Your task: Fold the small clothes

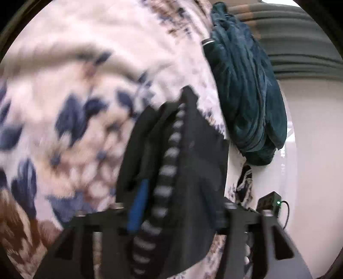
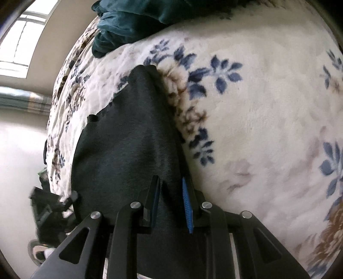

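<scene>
A black garment (image 1: 199, 150) with a grey-striped band (image 1: 169, 154) lies on the floral bedspread (image 1: 75, 96), motion-blurred in the left wrist view. My left gripper (image 1: 184, 199) stands open around it, jaws wide, the blue pad (image 1: 138, 203) at the cloth's left side. In the right wrist view the same black garment (image 2: 128, 139) stretches away to a peak on the bedspread (image 2: 257, 107). My right gripper (image 2: 170, 180) is low over its near end. Its jaws stand a little apart, with black cloth in the narrow gap and the blue pads (image 2: 187, 206) showing.
A crumpled teal cloth (image 1: 246, 96) (image 2: 133, 19) is heaped at the bed's far side. A black box with a green light (image 1: 270, 201) and a cable sits by the bed's edge. Dark gear (image 2: 53, 203) and a shoe (image 2: 38, 253) are below the bed's left edge. A window (image 2: 21, 43) is far left.
</scene>
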{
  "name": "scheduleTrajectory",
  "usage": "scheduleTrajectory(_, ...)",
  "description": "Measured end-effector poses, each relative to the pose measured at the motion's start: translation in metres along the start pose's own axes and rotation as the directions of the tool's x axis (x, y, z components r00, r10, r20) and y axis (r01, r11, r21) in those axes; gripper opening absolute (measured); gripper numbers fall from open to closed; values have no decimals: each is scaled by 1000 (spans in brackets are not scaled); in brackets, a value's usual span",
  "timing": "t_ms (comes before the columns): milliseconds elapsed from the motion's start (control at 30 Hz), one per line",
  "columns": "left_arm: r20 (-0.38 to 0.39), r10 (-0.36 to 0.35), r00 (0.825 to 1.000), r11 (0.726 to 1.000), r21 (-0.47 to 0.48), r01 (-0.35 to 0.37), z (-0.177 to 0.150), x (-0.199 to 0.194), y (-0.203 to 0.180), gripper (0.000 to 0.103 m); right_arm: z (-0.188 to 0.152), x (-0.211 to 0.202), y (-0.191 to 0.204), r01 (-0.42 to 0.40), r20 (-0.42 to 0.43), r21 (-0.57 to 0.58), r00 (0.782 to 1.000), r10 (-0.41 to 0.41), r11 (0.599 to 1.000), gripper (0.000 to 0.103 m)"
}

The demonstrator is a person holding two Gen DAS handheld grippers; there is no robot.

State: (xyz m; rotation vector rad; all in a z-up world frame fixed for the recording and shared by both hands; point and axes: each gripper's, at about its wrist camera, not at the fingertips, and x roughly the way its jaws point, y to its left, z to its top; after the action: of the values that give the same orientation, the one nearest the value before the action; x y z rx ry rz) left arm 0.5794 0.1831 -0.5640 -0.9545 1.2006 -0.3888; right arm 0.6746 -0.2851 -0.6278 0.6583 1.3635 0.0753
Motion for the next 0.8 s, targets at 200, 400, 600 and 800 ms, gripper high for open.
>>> scheduleTrajectory(200, 1, 138, 990, 977, 167, -136, 11, 43, -21, 13, 4, 29, -4, -48, -70, 15, 996, 49, 999, 30)
scheduleTrajectory(400, 78, 116, 990, 987, 105, -124, -1, 10, -1, 13, 3, 1, 23, -109, 49, -111, 992, 115, 988, 7)
scheduleTrajectory(600, 23, 45, 999, 999, -21, -44, 4, 13, 24, 38, 17, 28, 17, 56, -23, -88, 998, -58, 995, 20)
scheduleTrajectory(800, 72, 140, 988, 981, 128, -148, -4, 2, -9, 70, 14, -2, 27, 8, 24, -117, 1000, -5, 993, 36)
